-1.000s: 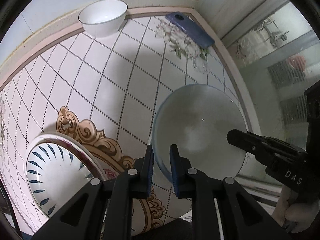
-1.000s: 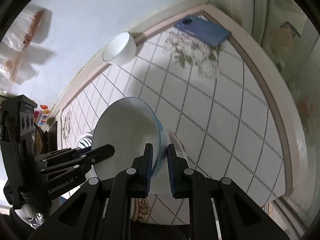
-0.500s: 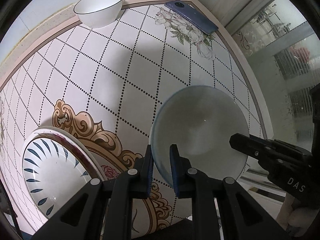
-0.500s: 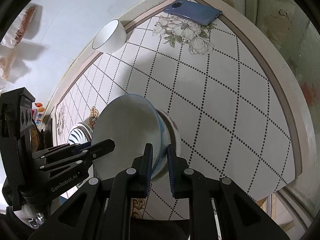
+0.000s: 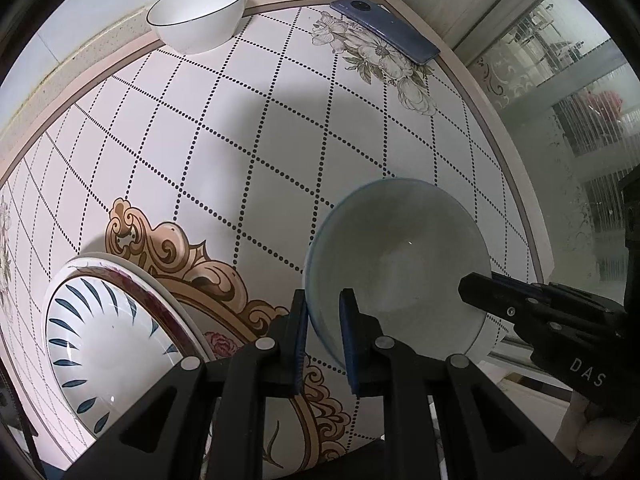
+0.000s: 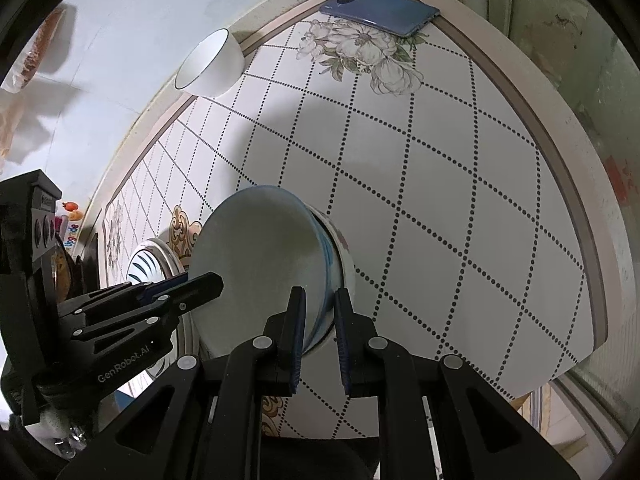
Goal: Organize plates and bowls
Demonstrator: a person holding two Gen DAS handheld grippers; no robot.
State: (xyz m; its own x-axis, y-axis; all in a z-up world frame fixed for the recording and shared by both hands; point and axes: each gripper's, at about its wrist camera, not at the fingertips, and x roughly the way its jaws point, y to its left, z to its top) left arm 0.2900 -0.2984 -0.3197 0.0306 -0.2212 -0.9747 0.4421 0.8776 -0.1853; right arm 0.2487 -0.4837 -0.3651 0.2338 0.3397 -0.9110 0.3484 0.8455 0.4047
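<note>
Left wrist: both claws pinch the bowl (image 5: 400,268); mouth tilted upward.

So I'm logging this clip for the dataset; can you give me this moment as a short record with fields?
held item: blue-rimmed bowl, nested in another bowl, tilted
left claw: shut on the bowl's rim
right claw: shut on the opposite rim
on table: white bowl at the far edge, patterned plates, blue phone at the far corner
</note>
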